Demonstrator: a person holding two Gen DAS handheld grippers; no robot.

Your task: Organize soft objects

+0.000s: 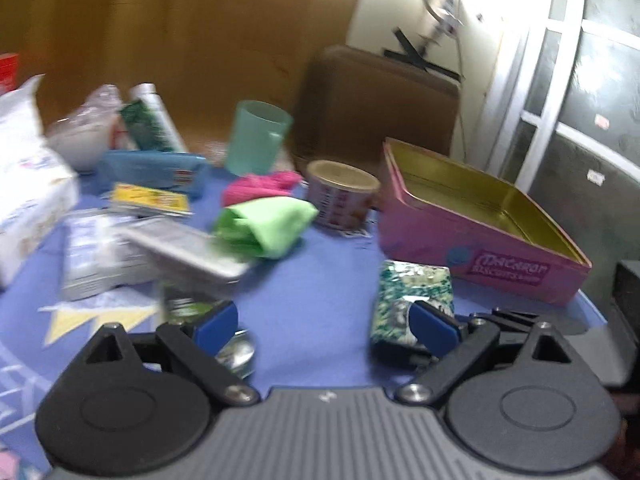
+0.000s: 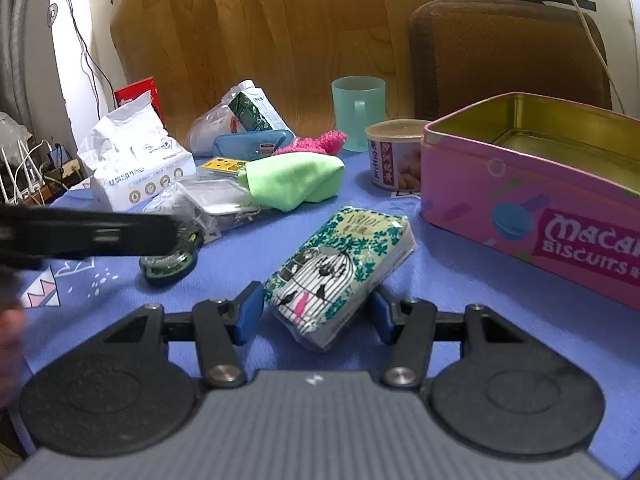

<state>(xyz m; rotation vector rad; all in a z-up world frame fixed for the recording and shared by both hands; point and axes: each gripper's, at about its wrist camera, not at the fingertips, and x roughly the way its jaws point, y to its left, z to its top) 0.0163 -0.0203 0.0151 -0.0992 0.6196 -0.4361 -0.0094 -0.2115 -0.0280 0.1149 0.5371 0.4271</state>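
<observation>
Right claw (image 2: 316,314) half-spread, straddling tissue pack (image 2: 340,268) on bench (image 2: 460,300), pads not visibly pressing: likely lining up grip toward empty tin (image 2: 536,196) nearby. Left claw (image 1: 324,324) wide, empty.

Both wrist cams sit low and close over the blue tablecloth (image 2: 460,292), facing the pink biscuit tin (image 1: 480,248); right cam nearer. Shared: tin, bird-cage tissue pack (image 2: 340,264).
</observation>
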